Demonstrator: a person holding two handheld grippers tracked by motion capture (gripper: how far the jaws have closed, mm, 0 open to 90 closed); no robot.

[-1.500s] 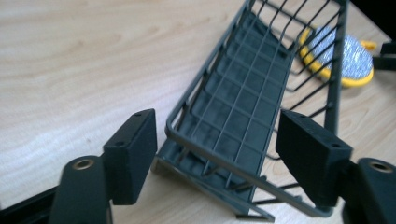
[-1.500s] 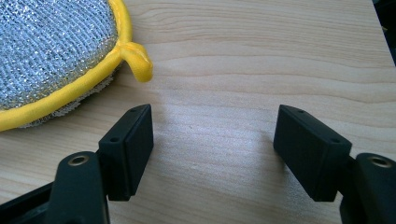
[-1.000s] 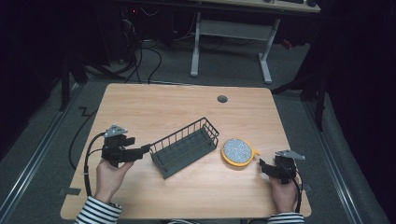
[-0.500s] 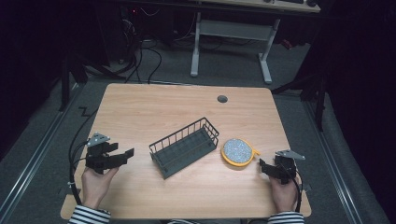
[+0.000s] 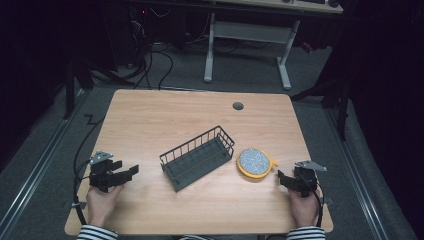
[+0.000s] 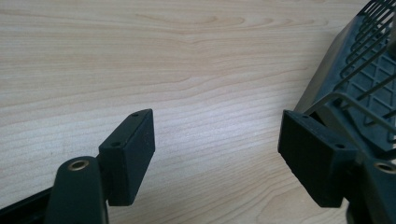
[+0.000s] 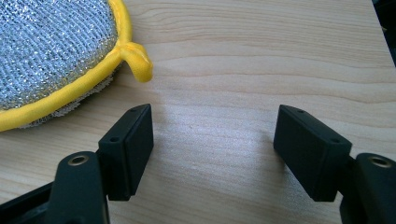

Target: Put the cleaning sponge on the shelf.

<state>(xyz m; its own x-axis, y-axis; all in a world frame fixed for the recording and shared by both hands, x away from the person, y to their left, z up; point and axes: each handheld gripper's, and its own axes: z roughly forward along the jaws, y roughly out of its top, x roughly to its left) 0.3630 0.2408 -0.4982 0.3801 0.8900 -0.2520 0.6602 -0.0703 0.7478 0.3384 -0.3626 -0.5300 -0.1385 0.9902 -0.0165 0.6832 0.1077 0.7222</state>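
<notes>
High view: a wooden table [image 5: 200,120] with a person's two forearms entering from the bottom edge of the frame, each hand holding a two-jaw gripper. The left gripper [image 5: 127,173] sits at the lower left of the frame, low over the tabletop, its body gripped from behind by the left hand [image 5: 101,199] and its jaws pointing toward the right of the frame at a dark wire basket [image 5: 197,158] that lies on a diagonal at the frame's centre. In the left gripper view the two black jaws stand wide apart with bare wood between them; they have just been opening, and nothing is held. The corner of the basket [image 6: 359,74] appears at the right edge of that view, just beyond the right-hand jaw, whether touching it cannot be told. The right gripper [image 5: 281,179] rests at the lower right of the high view, held by the right hand [image 5: 303,205], with its jaws pointing toward the left of the frame. Its jaws are likewise parted over bare wood. A round scouring pad [image 5: 255,162] with a silvery face and a yellow rim lies between the basket and the right gripper; in the right gripper view the pad [image 7: 51,51] occupies the upper left, near the left-hand jaw but apart from it.
</notes>
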